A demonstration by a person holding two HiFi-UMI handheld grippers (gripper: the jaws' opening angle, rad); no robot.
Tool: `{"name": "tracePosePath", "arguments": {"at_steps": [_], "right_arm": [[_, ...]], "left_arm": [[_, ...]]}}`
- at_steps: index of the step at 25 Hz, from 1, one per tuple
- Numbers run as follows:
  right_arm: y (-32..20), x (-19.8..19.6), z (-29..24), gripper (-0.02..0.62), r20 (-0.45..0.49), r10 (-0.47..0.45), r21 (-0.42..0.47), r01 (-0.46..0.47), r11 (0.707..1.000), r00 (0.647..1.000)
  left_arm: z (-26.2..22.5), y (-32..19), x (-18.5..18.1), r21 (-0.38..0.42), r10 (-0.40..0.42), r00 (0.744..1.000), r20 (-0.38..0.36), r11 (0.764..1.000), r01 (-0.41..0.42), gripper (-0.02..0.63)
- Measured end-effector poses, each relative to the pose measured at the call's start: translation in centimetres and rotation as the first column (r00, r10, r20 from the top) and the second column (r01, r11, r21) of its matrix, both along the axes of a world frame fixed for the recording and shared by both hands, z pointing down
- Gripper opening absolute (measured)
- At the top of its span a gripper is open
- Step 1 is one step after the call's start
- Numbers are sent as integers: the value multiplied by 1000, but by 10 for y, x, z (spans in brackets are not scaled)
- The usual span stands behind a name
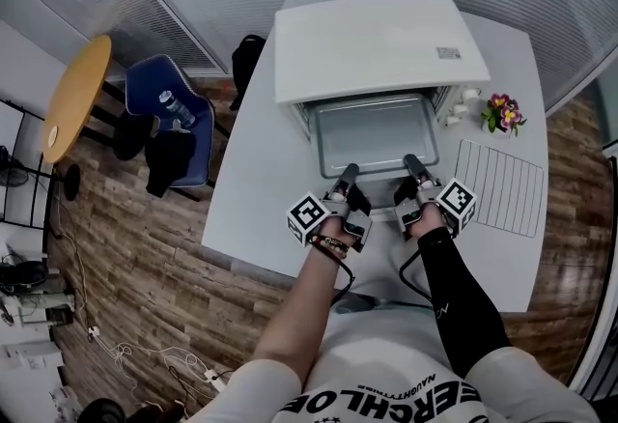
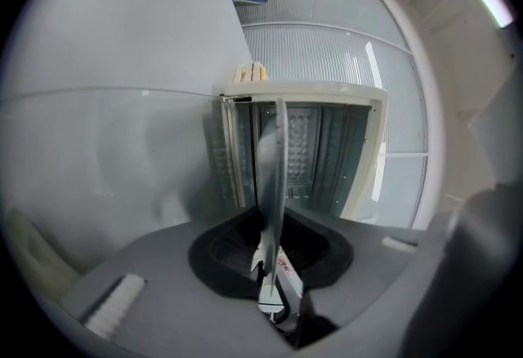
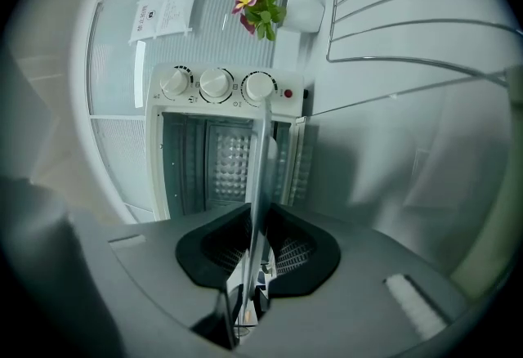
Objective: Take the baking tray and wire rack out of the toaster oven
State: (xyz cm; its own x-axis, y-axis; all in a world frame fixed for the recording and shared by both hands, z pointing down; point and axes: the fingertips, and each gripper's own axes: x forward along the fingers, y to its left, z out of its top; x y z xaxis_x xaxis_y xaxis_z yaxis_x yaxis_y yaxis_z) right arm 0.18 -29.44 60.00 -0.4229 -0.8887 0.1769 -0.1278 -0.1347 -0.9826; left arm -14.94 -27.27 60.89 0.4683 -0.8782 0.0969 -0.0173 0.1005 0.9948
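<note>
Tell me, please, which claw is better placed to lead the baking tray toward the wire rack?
Probably the right claw: it and the left claw both grip the baking tray by its front edge, but the wire rack lies on the table on its side.

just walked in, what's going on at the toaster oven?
A person holds a two-jaw gripper in each hand. The left gripper and right gripper are both clamped on the front edge of the grey metal baking tray, which sticks out of the open white toaster oven. The flat wire rack already lies on the white table, to the oven's right.
</note>
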Motion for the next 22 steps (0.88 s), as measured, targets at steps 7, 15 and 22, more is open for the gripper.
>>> {"name": "tracePosePath", "arguments": {"at_steps": [7, 15, 22], "right_arm": [[12, 1, -1, 57, 2, 9, 5, -9, 1000, 1000], [25, 2, 0, 58, 12, 28, -2, -28, 1000, 1000], [35, 3, -4, 58, 17, 34, 29, -34, 999, 999]], "left_arm": [[-1, 11, 1, 1, 9, 1000, -14, 1000, -9, 118], [-2, 24, 2, 9, 20, 999, -25, 1000, -19, 120], [-5, 33, 3, 18, 30, 999, -25, 999, -29, 123]]}}
